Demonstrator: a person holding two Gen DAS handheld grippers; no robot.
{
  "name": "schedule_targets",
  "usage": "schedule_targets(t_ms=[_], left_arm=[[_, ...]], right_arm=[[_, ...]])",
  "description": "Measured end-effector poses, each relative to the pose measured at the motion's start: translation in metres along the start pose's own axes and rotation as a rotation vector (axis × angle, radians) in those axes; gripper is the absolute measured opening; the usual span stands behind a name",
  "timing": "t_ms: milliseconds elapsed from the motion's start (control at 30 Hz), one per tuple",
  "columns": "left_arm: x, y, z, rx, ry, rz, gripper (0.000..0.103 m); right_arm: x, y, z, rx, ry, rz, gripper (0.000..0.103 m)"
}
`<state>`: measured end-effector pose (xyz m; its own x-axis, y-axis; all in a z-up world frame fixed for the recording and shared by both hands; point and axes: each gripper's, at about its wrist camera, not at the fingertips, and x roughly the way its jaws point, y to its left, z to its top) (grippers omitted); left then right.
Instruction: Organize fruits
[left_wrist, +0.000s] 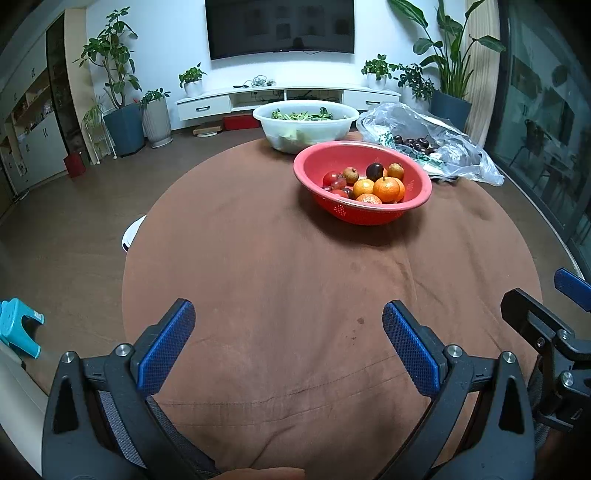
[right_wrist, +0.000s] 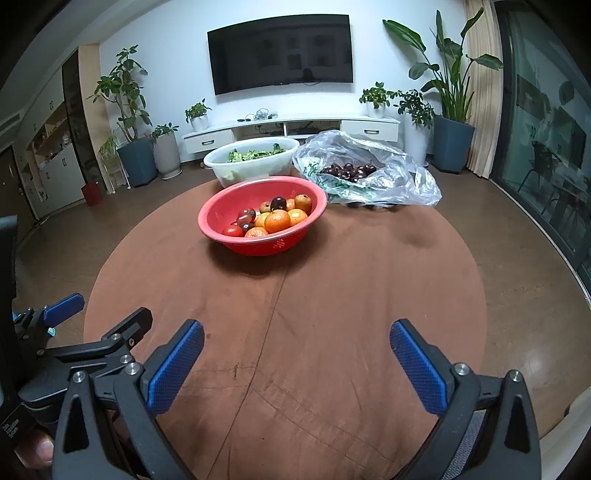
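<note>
We hold the left gripper (left_wrist: 288, 319) low over the near part of the round table under its brown cloth (left_wrist: 258, 258), its blue-padded fingers spread wide with nothing between them. Our right gripper (right_wrist: 296, 339) hangs just beside it over the same near edge, its fingers likewise wide apart and holding nothing. Well ahead of both, on the far half of the cloth, sits the red perforated plastic basin (right_wrist: 221, 218), which holds the mixed fruit: orange tangerines (right_wrist: 277, 220), small red tomatoes (right_wrist: 232, 231), a dark plum (right_wrist: 277, 202) and a few brownish round fruits. Just behind the red basin stands a translucent white plastic tub (right_wrist: 258, 166) with green vegetables in it. To the right of that tub, close to the basin's far right rim, lies a crumpled clear plastic bag (right_wrist: 399, 177), open, with dark cherries (right_wrist: 349, 170) piled inside.
</note>
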<state>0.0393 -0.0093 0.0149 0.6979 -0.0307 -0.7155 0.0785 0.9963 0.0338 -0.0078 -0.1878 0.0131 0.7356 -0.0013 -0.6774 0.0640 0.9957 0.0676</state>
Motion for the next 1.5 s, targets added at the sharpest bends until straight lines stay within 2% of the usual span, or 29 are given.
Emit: schedule_targets(t_ms=[1500], left_arm=[[0.0032,0.0002,-0.0035,0.003,0.003,0.002,0.103]], right_arm=[[0.0,-0.0014,-0.0037,0.003,0.006,0.0,0.103]])
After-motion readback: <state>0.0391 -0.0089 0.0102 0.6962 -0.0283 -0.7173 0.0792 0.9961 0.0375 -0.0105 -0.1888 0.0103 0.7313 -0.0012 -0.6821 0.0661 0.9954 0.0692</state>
